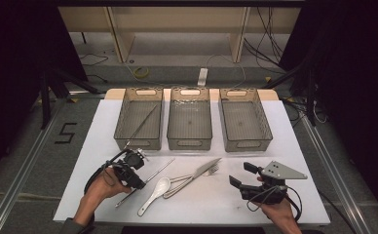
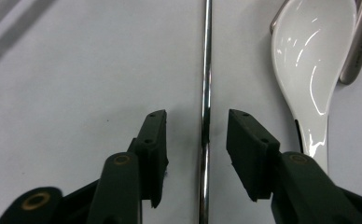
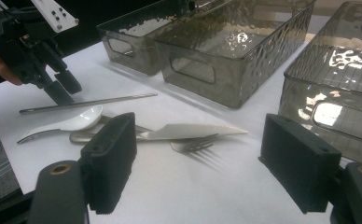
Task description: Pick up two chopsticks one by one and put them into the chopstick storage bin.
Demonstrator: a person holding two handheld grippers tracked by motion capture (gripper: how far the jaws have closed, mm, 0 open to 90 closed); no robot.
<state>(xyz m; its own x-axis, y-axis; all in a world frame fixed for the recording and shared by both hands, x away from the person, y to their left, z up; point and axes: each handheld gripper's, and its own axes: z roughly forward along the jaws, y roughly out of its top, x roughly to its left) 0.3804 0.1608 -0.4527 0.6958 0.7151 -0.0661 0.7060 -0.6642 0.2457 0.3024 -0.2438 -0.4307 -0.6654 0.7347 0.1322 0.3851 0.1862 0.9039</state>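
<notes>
White table: spoon just beside chopstick, touching knife.

three clear ribbed bins stand in a row at the far side of the white table: the left bin holds a thin metal stick, the middle bin and right bin lie bare. nearer, a white spoon, a knife and a fork lie close together, knife over fork.
</notes>
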